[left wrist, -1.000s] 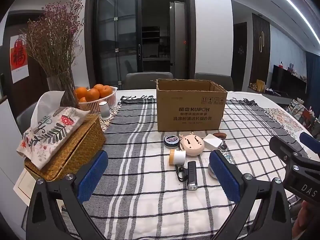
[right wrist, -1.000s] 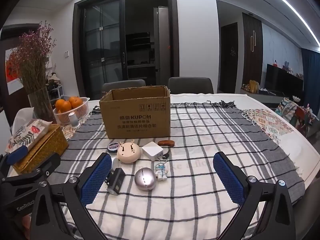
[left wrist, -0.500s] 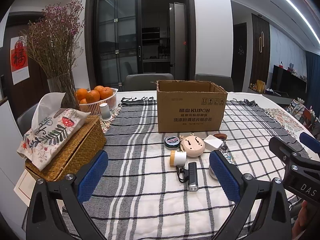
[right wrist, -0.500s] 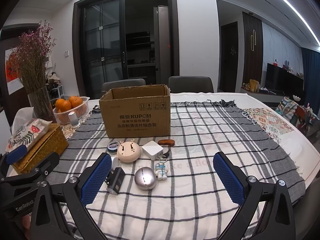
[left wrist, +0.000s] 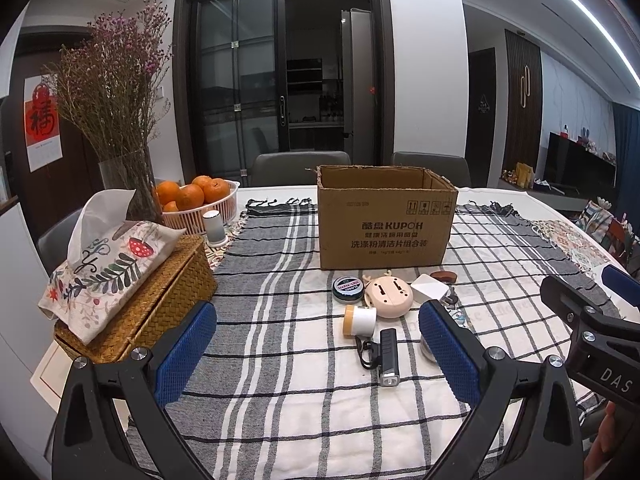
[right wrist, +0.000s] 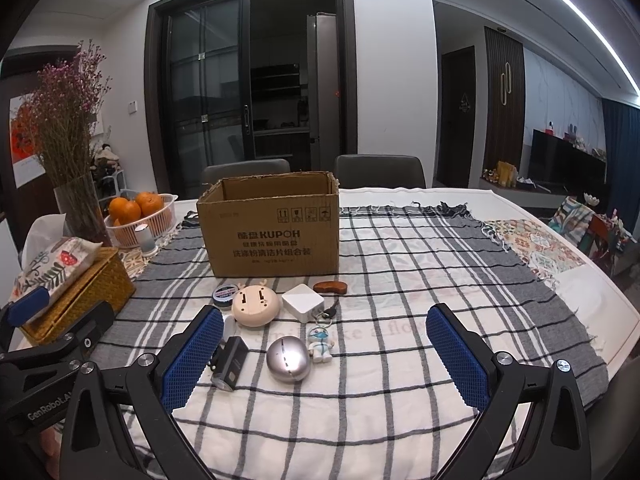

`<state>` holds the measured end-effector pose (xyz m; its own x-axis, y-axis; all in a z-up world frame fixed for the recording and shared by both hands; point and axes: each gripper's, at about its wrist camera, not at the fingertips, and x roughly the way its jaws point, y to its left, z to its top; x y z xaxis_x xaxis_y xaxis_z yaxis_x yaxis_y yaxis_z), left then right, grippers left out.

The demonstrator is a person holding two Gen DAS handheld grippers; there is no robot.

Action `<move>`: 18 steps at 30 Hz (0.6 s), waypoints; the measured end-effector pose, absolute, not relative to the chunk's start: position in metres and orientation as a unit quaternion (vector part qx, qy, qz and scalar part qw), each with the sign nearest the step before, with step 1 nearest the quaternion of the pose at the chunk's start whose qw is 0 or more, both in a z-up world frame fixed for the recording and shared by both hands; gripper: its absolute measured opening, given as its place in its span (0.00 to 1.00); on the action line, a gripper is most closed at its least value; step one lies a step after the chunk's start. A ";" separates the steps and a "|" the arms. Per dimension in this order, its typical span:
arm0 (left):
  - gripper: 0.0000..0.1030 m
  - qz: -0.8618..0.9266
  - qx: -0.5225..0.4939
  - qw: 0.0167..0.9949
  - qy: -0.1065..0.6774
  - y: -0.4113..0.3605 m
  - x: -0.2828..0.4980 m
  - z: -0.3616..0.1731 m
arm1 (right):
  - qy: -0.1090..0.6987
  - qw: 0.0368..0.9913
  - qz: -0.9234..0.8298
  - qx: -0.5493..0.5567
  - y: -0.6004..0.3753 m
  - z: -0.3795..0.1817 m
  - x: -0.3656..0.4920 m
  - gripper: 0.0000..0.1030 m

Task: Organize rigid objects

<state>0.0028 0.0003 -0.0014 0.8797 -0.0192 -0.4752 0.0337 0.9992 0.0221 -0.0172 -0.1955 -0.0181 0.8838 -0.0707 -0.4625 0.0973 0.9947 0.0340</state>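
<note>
An open cardboard box [left wrist: 386, 216] [right wrist: 274, 226] stands mid-table on the checked cloth. In front of it lie several small items: a round tin [left wrist: 348, 289], a pink round gadget [left wrist: 389, 297] [right wrist: 256, 305], a white cube charger [left wrist: 430, 288] [right wrist: 303, 302], a brown oval piece [right wrist: 331, 287], a white spool [left wrist: 359, 321], a black bike light [left wrist: 388, 357] [right wrist: 231, 362], a silver egg-shaped case [right wrist: 287, 364] and a small figure keychain [right wrist: 322, 345]. My left gripper [left wrist: 316, 354] is open and empty, short of the items. My right gripper [right wrist: 324, 356] is open and empty, above the near items.
A wicker tissue box [left wrist: 138, 300] sits at the left edge, with a vase of dried flowers [left wrist: 120, 152], a basket of oranges [left wrist: 200, 206] and a small white cylinder [left wrist: 216, 228] behind it. Chairs stand behind the table. The table edge curves at right [right wrist: 592, 276].
Both views have shifted only slightly; the left camera has risen a touch. Nothing on the table has moved and both grippers stay open.
</note>
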 end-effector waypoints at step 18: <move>1.00 -0.011 0.016 0.970 0.242 0.002 0.002 0.000 | 0.235 0.970 -0.047 0.026 -0.196 -0.016 -0.018 1.00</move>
<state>0.0017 0.0015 0.0005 0.8824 -0.0139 -0.4702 0.0295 0.9992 0.0258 -0.0175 -0.1962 -0.0163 0.8849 -0.0795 -0.4589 0.1035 0.9942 0.0274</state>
